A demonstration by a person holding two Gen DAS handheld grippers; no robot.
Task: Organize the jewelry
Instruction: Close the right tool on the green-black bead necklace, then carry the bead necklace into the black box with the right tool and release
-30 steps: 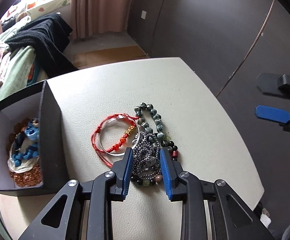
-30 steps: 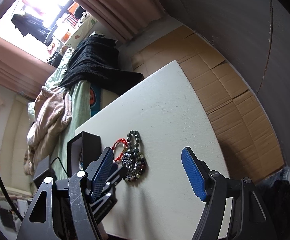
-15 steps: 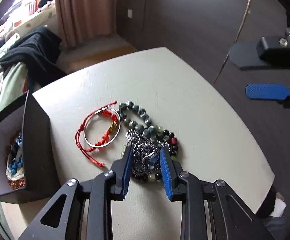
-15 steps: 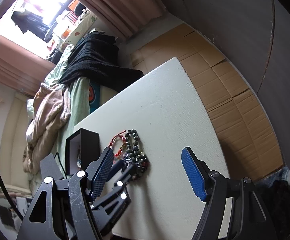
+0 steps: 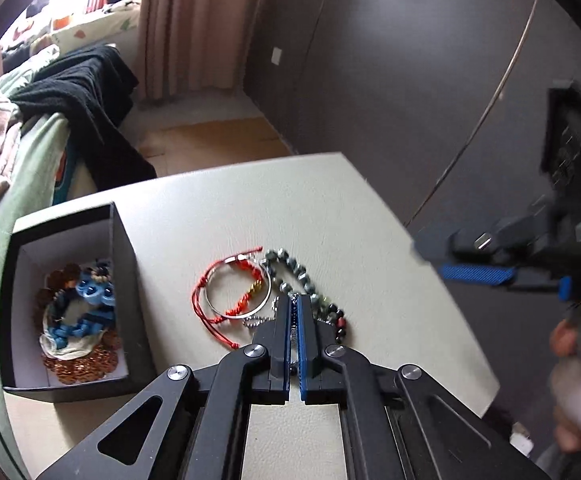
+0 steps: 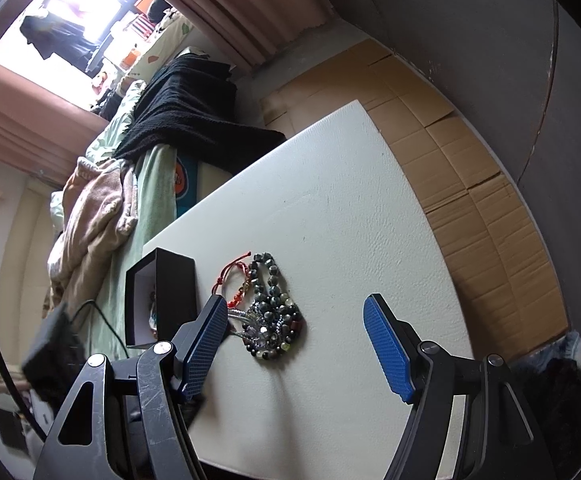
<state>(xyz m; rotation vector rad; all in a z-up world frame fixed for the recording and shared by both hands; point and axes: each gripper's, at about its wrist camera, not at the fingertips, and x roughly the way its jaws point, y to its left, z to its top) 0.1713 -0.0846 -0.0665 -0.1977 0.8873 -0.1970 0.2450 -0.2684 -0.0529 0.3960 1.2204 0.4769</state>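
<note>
left gripper (image 5: 294, 308) now clamped on silver chain (image 5: 258, 321), black box (image 5: 126, 280) holding bracelets (image 5: 78, 320)

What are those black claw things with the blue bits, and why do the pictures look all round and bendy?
Those claws are grabbing tools. A person holds one in each hand, and a small round-eyed camera on each looks along its two fingers; that lens bends the picture.

One picture comes from the left gripper. Its blue pads are squeezed together on a silver chain, part of a jewelry pile on the white table. Beside it lie a red string bracelet, a thin silver bangle and a dark bead bracelet. To the left stands a black box already holding beaded jewelry.

The other picture comes from the right gripper. Its fingers are wide apart and hold nothing.
</note>
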